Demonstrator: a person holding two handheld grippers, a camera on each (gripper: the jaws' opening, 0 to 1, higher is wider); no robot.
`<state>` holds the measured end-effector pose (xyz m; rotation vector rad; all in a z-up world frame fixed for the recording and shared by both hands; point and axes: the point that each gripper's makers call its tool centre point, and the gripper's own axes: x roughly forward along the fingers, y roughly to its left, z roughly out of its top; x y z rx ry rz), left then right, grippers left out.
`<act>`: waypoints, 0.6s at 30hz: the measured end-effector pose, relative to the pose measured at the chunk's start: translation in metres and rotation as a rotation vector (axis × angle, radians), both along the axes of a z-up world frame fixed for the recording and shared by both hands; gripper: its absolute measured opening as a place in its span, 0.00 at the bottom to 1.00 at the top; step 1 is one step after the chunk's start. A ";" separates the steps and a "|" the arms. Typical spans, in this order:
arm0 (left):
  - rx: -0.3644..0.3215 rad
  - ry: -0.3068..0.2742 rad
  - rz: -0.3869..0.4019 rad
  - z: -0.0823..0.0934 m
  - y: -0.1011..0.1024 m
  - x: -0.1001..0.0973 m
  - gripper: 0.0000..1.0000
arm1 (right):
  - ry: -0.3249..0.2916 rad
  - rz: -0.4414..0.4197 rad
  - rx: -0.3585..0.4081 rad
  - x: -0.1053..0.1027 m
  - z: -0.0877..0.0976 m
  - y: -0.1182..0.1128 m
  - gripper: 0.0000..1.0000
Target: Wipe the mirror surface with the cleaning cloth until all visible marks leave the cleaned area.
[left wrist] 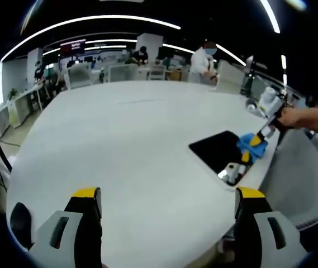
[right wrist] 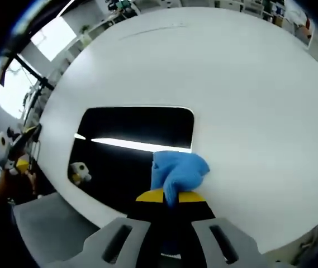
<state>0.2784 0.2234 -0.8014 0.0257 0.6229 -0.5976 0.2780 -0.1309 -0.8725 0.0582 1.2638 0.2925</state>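
Your right gripper [right wrist: 167, 196] has its yellow-tipped jaws pinched narrow on the crumpled blue cleaning cloth [right wrist: 178, 170], pressed at one corner of the dark, rounded-corner rectangular mirror [right wrist: 128, 148], which lies flat close to the near edge of the big white oval tabletop [right wrist: 248, 95]. Your left gripper [left wrist: 167, 198] hangs back over the tabletop with its jaws spread wide and nothing between them. So little cloth shows past the tips that, I judge, a steep press could drag hard plastic across the glass, and an unsteadied mirror might slide off that edge. A grey chair [right wrist: 47, 229] sits just below that edge; people [left wrist: 203, 58] and desks stand well beyond the far edge.
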 end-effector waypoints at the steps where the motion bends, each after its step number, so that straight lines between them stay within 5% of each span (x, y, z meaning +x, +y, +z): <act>1: 0.000 -0.002 0.001 0.001 0.000 0.000 0.99 | 0.006 0.008 0.000 -0.003 0.000 0.000 0.00; 18: 0.000 -0.004 -0.007 0.001 -0.005 0.002 0.99 | -0.003 0.015 0.016 -0.014 0.000 0.001 0.00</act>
